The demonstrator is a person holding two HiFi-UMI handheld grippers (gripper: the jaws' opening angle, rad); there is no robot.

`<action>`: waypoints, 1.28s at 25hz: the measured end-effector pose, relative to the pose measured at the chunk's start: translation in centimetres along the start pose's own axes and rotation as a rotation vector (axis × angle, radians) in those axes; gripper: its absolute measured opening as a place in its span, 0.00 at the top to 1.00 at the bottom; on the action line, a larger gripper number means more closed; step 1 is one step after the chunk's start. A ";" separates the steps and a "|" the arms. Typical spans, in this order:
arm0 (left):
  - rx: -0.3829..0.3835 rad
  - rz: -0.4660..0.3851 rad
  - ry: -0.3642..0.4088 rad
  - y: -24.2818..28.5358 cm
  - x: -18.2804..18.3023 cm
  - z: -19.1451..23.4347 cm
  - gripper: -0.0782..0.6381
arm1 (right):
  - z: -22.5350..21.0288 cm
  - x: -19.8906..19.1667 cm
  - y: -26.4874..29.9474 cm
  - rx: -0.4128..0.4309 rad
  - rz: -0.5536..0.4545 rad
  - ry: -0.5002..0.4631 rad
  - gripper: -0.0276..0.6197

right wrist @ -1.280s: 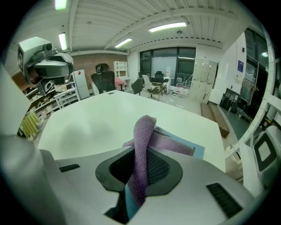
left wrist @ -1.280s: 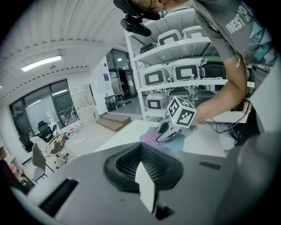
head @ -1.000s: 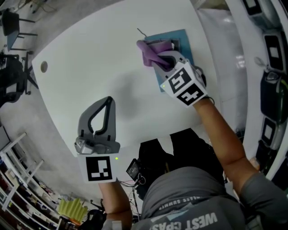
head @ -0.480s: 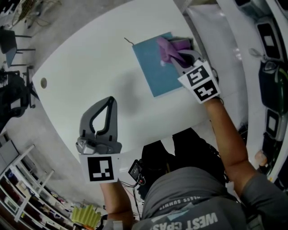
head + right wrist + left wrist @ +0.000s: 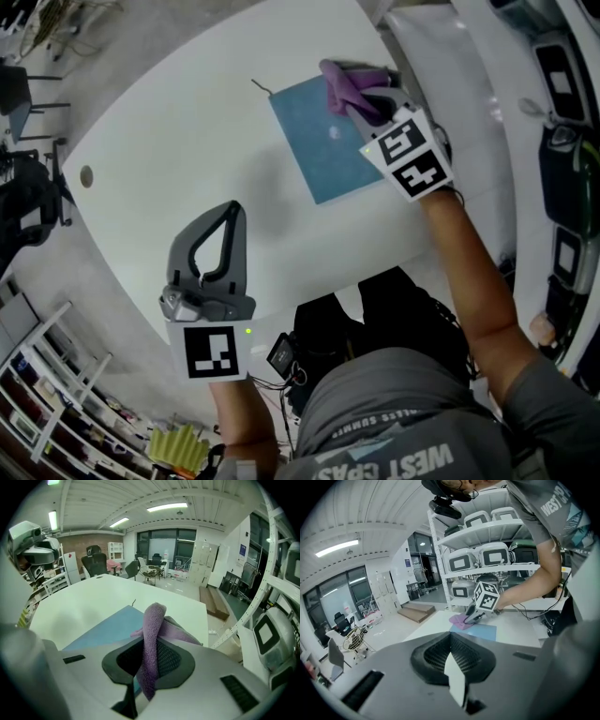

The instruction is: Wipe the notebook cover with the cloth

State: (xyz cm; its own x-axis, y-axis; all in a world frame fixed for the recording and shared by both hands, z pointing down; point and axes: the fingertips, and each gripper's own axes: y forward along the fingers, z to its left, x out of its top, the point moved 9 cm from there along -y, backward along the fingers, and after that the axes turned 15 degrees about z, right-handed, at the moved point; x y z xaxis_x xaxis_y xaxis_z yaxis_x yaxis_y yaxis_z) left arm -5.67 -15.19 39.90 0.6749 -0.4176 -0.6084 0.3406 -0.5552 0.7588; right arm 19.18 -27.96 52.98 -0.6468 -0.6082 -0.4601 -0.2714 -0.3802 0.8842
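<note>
purple terry cloth (image 5: 349, 82) is clamped between the closed jaws of the right gripper (image 5: 364, 99), in the upper right of the head view. the right gripper view confirms it: a fold of cloth stands up through the jaw opening and a tail hangs below it.

the notebook (image 5: 314, 141), with a plain blue cover, lies flat on the white table (image 5: 187, 131), upper centre-right of the head view. a thin dark cord (image 5: 258, 86) trails from its upper left corner. the cloth rests on the cover's upper right corner and overhangs onto the table there. most of the cover is exposed and not in contact with the cloth.

the left gripper (image 5: 226, 212) sits low and left in the head view, well apart from the notebook. its jaws are closed together with nothing between them; its own view shows only the table surface beyond the tips. it is not bracing the notebook.

assessment: wiping is under way, with the cloth at one end of a stroke at the far corner. how much of the cover has been covered cannot be judged from the surface, which shows no visible dirt.

next move, as judged: draw the cloth back across the cover toward the lower left of the frame, holding it pressed flat. risk noted: the notebook is unrestrained and may slide or turn under the drag; the loose cloth tail may bunch.
</note>
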 end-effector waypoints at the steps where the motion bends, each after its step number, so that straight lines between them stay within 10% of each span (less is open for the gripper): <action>1: 0.005 0.002 -0.009 -0.1 -0.3 0.0 0.89 | 0.3 0.6 0.2 0.002 -0.003 -0.018 0.85; 11: 0.036 0.024 -0.064 -1.1 -2.6 0.5 0.89 | 5.5 6.4 3.0 0.142 -0.056 -0.171 0.85; 32: 0.079 -0.034 0.000 -4.6 0.3 1.8 0.89 | -1.0 1.7 -1.3 -0.023 -0.022 0.065 0.85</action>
State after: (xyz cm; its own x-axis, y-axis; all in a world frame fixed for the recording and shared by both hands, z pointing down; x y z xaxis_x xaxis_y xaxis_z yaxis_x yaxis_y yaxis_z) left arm -8.20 -14.05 35.78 0.6640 -0.3972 -0.6335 0.3105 -0.6243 0.7169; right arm 19.15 -29.24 50.99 -0.5930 -0.6430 -0.4847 -0.2682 -0.4099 0.8718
